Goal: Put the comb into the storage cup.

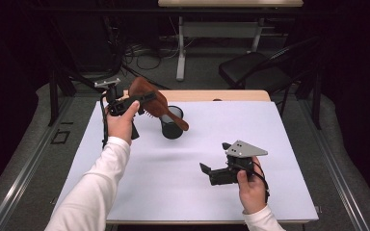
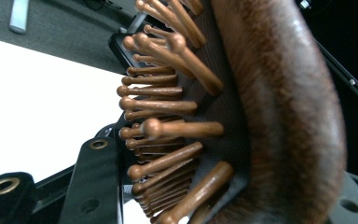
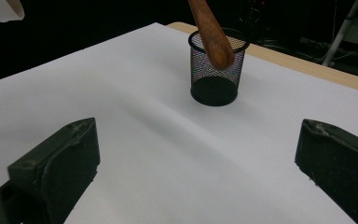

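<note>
A brown wooden hairbrush point(image 1: 155, 102) hangs tilted above the table's back left, with my left gripper point(image 1: 144, 99) shut on its head. In the left gripper view its pegs point(image 2: 168, 116) and curved back point(image 2: 279, 102) sit between the jaws. The handle end point(image 3: 213, 35) slopes down over the mouth of a black mesh cup point(image 1: 172, 126), which stands upright on the white sheet point(image 1: 197, 192). I cannot tell whether handle and rim touch. My right gripper point(image 1: 215, 157) is held low at the front right, open and empty, pointing at the cup point(image 3: 216, 74).
A white sheet point(image 3: 144, 130) covers the tabletop, with a wooden edge point(image 1: 212, 95) showing at the back. Beyond it stand a black chair point(image 1: 255, 70), another table's legs point(image 1: 180, 48) and floor cables point(image 1: 144, 55).
</note>
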`<state>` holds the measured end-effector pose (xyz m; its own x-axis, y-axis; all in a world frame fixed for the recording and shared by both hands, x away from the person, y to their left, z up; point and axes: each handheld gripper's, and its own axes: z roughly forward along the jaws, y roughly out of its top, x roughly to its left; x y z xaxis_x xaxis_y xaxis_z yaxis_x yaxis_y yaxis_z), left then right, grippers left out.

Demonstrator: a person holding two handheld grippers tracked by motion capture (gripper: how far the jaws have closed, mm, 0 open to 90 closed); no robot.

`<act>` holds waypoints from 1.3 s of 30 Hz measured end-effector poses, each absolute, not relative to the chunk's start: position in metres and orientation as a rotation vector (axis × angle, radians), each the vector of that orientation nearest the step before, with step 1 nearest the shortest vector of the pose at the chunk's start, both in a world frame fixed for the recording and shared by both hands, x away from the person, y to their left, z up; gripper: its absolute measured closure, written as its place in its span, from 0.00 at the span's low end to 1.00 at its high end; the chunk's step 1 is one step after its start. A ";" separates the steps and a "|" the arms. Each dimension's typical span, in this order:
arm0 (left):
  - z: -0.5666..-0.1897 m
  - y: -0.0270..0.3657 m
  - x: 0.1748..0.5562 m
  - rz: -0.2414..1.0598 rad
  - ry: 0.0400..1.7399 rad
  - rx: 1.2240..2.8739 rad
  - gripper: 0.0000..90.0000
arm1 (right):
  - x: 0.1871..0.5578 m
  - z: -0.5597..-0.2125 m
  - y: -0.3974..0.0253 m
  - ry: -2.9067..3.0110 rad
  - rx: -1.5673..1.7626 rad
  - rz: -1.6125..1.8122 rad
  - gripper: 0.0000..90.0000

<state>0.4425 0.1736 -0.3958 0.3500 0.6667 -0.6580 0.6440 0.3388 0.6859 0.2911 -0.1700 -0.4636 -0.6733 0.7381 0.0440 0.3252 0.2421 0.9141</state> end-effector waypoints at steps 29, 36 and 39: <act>-0.385 0.195 0.463 0.095 1.391 1.280 0.56 | 0.292 -0.465 -0.173 2.121 0.989 1.417 0.00; -0.386 0.196 0.465 0.098 1.402 1.270 0.56 | 0.291 -0.464 -0.173 2.120 0.987 1.418 0.00; -0.387 0.196 0.467 0.103 1.410 1.270 0.56 | 0.290 -0.464 -0.173 2.118 0.985 1.422 0.00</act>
